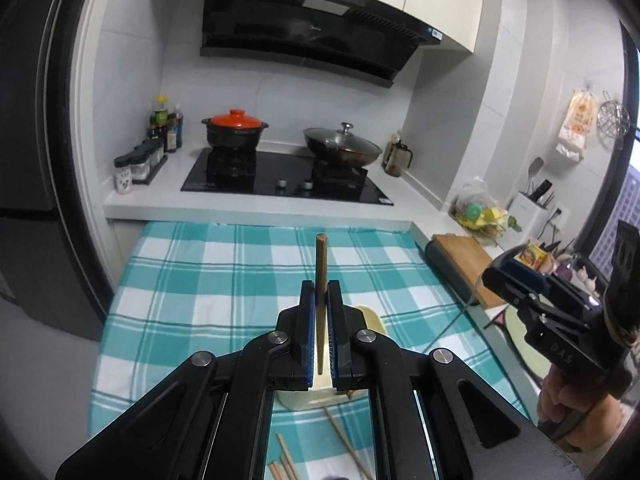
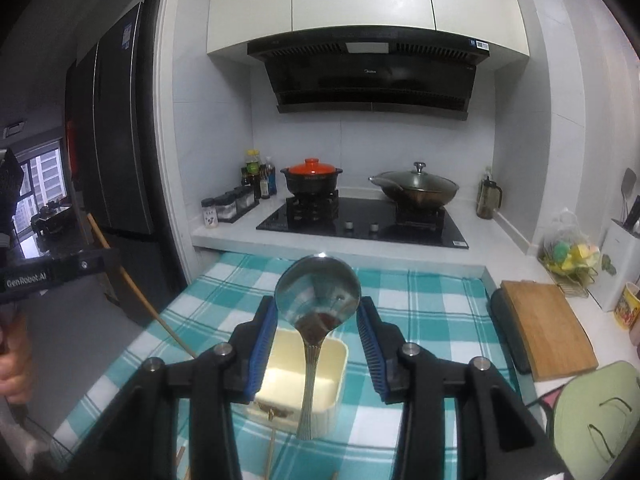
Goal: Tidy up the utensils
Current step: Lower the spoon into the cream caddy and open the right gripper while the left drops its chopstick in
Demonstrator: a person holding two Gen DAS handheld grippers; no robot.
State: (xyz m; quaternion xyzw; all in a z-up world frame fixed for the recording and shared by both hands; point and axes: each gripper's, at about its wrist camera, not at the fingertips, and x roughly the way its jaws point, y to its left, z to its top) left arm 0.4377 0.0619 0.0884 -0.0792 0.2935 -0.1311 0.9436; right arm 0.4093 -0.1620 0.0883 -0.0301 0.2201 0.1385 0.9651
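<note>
In the left wrist view my left gripper (image 1: 320,292) is shut on a brown wooden chopstick (image 1: 321,268) that points up and away, held above a cream utensil box (image 1: 372,318). More chopsticks (image 1: 286,458) lie on the checked cloth below it. In the right wrist view my right gripper (image 2: 318,320) is open around a metal spoon (image 2: 318,292); the spoon stands bowl-up with its handle down in the cream box (image 2: 304,380). I cannot tell whether the pads touch it. The chopstick held by the left gripper (image 2: 132,284) shows at the left.
A teal checked cloth (image 1: 192,280) covers the table. Behind it are a stove (image 1: 288,182) with a red-lidded pot (image 1: 235,130) and a wok (image 1: 342,146). A wooden cutting board (image 2: 544,332) and a green mat (image 2: 596,420) lie on the right.
</note>
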